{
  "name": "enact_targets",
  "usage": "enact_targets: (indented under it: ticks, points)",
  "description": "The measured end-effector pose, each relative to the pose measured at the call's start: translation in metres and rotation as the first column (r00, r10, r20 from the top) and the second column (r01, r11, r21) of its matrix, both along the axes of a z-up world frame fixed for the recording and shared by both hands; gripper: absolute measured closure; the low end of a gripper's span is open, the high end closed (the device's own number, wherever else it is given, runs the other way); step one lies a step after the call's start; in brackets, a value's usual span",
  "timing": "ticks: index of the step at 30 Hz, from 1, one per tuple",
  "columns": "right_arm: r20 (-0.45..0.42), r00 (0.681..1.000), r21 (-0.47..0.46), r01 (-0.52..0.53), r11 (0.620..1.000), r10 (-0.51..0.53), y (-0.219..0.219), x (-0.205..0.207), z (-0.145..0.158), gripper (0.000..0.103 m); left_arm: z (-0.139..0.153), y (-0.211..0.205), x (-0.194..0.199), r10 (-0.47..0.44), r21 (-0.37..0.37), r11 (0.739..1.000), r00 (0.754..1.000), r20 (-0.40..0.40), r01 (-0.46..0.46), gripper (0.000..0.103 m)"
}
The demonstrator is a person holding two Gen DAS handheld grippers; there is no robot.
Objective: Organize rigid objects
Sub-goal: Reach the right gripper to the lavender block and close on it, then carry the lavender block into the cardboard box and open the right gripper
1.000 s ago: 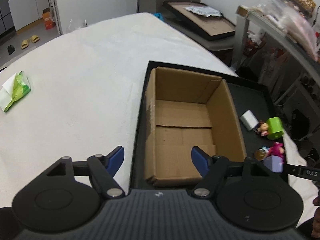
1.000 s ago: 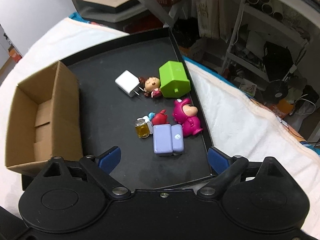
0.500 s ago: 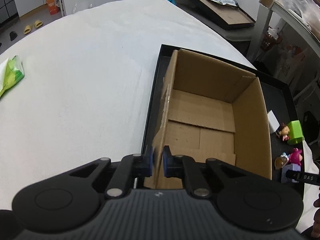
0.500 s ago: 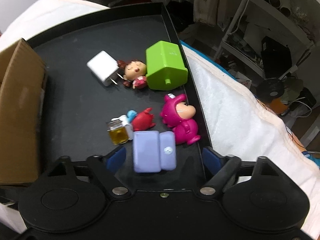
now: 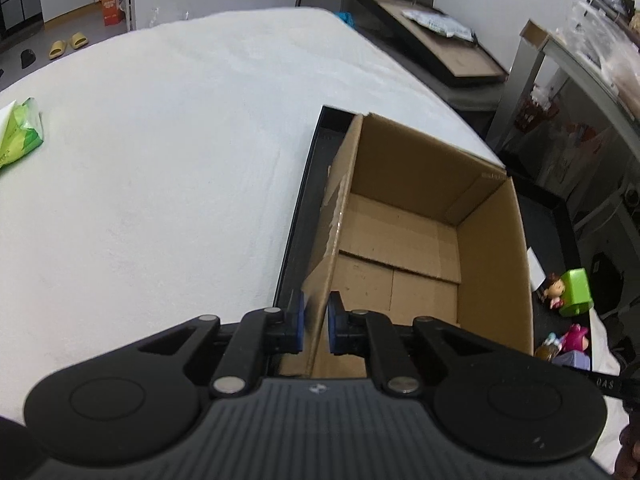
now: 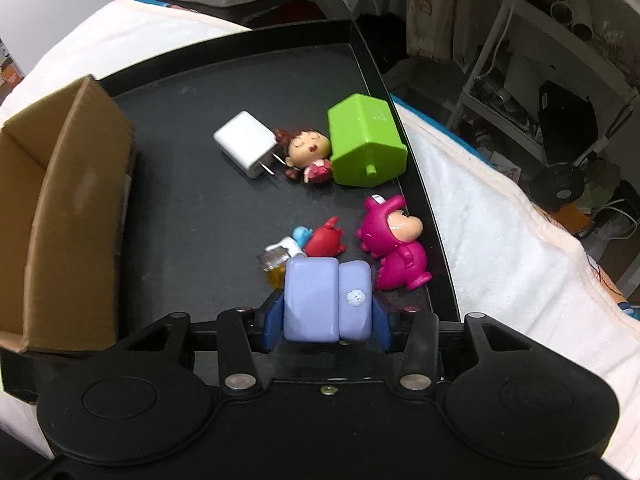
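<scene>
An empty cardboard box [image 5: 400, 236] stands on the left side of a black tray [image 6: 192, 216]. My left gripper [image 5: 316, 326] is shut on the near corner of the box's left wall. My right gripper [image 6: 326, 320] is shut on a lilac block toy [image 6: 326, 300] at the tray's near right. Beyond it lie a small yellow bottle [image 6: 274, 264], a red and blue figure [image 6: 320, 238], a magenta figure [image 6: 394, 244], a green toy house [image 6: 364, 146], a small doll [image 6: 308, 154] and a white charger [image 6: 246, 148]. The box [image 6: 60, 216] also shows at left in the right wrist view.
The tray rests on a white cloth-covered table [image 5: 160, 152]. A green packet [image 5: 18, 136] lies at the table's far left. Beyond the table's right edge are shelves and clutter [image 6: 540, 80], and a framed board [image 5: 436, 48] leans behind.
My left gripper went from open to shut on the box wall. My right gripper moved down to the lilac block and closed on it.
</scene>
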State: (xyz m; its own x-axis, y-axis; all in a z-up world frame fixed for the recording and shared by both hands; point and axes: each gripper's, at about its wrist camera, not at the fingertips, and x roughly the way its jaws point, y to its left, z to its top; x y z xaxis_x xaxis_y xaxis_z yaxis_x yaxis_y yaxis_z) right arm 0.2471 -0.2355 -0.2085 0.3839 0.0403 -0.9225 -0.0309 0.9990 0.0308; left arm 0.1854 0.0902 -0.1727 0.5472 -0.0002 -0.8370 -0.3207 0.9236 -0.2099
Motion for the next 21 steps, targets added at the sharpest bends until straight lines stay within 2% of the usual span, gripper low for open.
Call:
enact_targets:
  ticks: [21]
  points:
    - [0.164, 0.983, 0.006, -0.083, 0.997, 0.08, 0.053, -0.018, 0.08, 0.059, -0.002, 0.009, -0.011, -0.032, -0.053, 0.998, 0.998, 0.047, 0.035, 0.092]
